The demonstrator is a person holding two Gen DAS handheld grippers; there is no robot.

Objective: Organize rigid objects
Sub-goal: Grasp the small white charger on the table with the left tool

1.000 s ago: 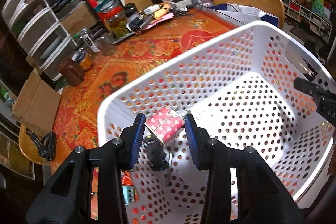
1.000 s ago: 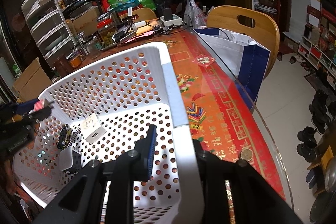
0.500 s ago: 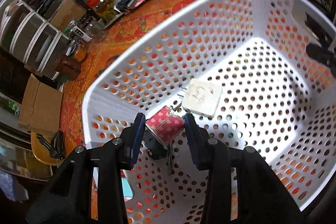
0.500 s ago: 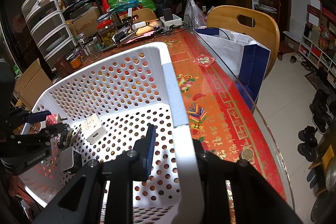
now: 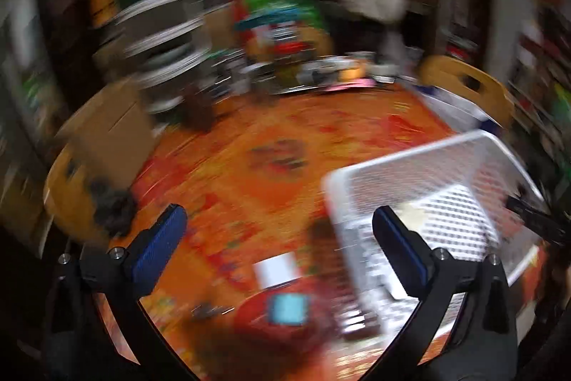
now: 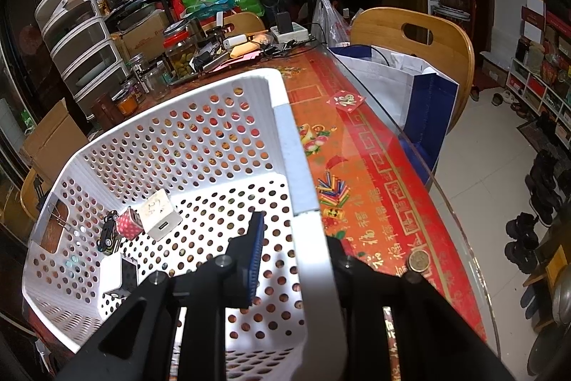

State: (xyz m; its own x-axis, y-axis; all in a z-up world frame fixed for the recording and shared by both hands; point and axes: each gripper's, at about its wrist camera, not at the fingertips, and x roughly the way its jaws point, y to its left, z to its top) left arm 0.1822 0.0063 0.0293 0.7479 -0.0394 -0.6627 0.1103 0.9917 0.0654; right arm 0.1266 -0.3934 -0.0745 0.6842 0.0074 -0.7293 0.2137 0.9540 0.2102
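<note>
Gripping the near right rim of the white basket (image 6: pixel 285 138), the right gripper (image 6: pixel 296 259) has its fingers clamped on the wall. Inside, at the left, a pink dotted box (image 6: pixel 129 222) lies touching a white charger (image 6: pixel 160 215). Farther left, the left gripper (image 5: pixel 278 238), fingers wide apart and empty, hangs over the orange tablecloth (image 5: pixel 232 174).

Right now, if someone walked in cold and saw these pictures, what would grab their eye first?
The big white basket fills the right wrist view, its rim pinched in the right claw. A pink box, a white charger and a toy car sit on its floor. The left claw gapes open and empty over the orange tablecloth, in a blurred view.
</note>
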